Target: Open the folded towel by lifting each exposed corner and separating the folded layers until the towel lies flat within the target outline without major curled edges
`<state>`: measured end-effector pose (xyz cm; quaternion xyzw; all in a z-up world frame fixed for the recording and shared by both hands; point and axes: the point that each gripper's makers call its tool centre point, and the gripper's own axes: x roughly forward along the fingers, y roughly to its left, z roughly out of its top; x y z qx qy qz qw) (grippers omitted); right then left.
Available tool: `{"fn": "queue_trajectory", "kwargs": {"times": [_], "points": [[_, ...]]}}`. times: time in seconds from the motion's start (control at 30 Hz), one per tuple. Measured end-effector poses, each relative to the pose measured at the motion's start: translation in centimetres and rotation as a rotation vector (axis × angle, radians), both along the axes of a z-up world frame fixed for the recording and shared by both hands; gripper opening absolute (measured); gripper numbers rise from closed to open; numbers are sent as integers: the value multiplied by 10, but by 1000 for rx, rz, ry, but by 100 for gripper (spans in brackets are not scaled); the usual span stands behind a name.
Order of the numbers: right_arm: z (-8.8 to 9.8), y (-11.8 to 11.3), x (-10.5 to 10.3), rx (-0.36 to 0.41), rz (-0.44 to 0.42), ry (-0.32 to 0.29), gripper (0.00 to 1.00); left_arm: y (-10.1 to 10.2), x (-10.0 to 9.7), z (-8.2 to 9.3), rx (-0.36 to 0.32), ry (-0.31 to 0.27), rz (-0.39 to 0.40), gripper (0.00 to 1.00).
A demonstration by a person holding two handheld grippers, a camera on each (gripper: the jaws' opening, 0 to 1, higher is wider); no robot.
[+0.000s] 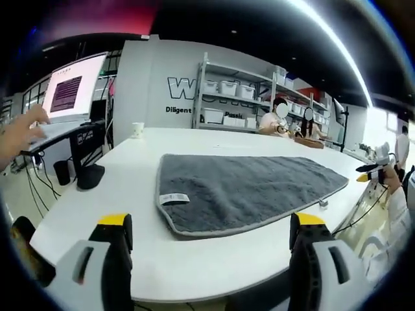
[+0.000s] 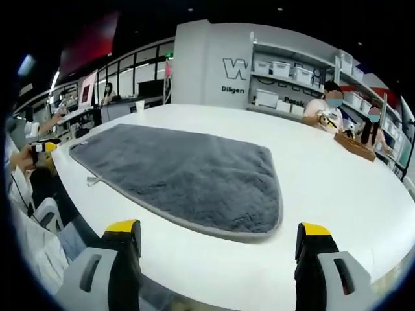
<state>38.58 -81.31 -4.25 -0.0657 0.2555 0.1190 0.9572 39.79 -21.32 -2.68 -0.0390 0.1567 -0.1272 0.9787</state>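
Both claws, left [image 1: 211, 236] and right [image 2: 220, 243], hang released before the flat grey towel [image 1: 243, 188].

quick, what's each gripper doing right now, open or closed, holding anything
Left gripper: open, holding nothing, short of the grey towel.
Right gripper: open, holding nothing, jaws apart above the white table edge.

Large white table [image 1: 130, 175] with rounded edges in a bright workshop. Beyond its far edge, a white wall [image 1: 149, 78] bearing dark lettering, beside metal shelving [image 1: 233, 97] stacked with pale storage bins [image 2: 280, 68]. Monitor [image 1: 71, 91] glowing off one corner. Dark ceiling with strip light [image 1: 337, 45].
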Motion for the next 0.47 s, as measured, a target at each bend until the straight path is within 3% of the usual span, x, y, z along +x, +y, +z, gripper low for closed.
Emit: {"fn": "queue_trajectory", "kwargs": {"times": [0.27, 0.47], "points": [[-2, -1, -1, 5, -4, 8, 99, 0, 1, 1, -13, -12, 5, 99], [1, 2, -1, 15, 5, -3, 99, -7, 9, 17, -94, -103, -6, 99]]}}
